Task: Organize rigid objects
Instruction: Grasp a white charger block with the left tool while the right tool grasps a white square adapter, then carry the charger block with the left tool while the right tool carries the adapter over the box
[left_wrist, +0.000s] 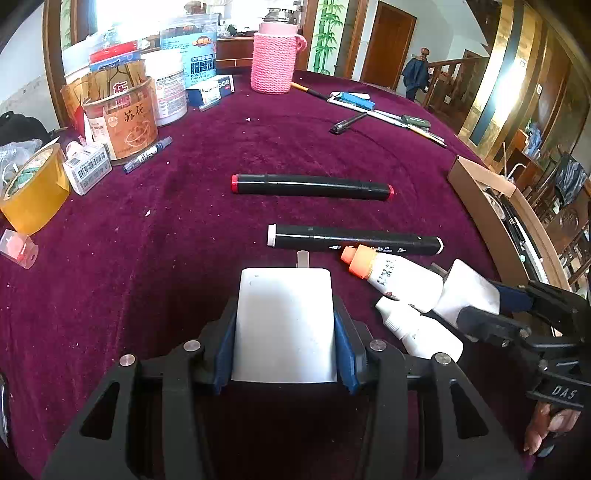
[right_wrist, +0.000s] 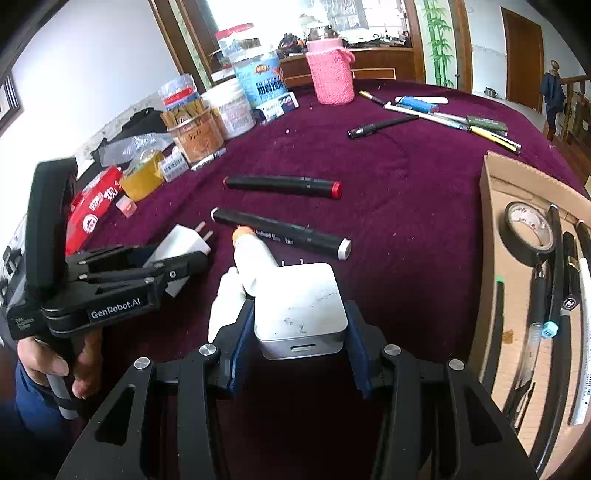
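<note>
My left gripper (left_wrist: 284, 328) is shut on a white plug adapter (left_wrist: 286, 317), prongs forward, low over the maroon cloth; it also shows in the right wrist view (right_wrist: 181, 251). My right gripper (right_wrist: 299, 325) is shut on a white USB charger (right_wrist: 301, 310), seen from the left wrist view as a white block (left_wrist: 469, 288). Two white glue bottles, one with an orange cap (left_wrist: 399, 277), lie between the grippers. Two black markers lie ahead: one with red ends (left_wrist: 312, 184), one with white ends (left_wrist: 354, 240).
A cardboard box (right_wrist: 495, 236) on the right holds a tape roll (right_wrist: 530, 229) and pens. Jars, a yellow tape roll (left_wrist: 33, 188) and a pink knitted bottle (left_wrist: 275, 59) stand at the back left. Loose pens (left_wrist: 388, 110) lie far right.
</note>
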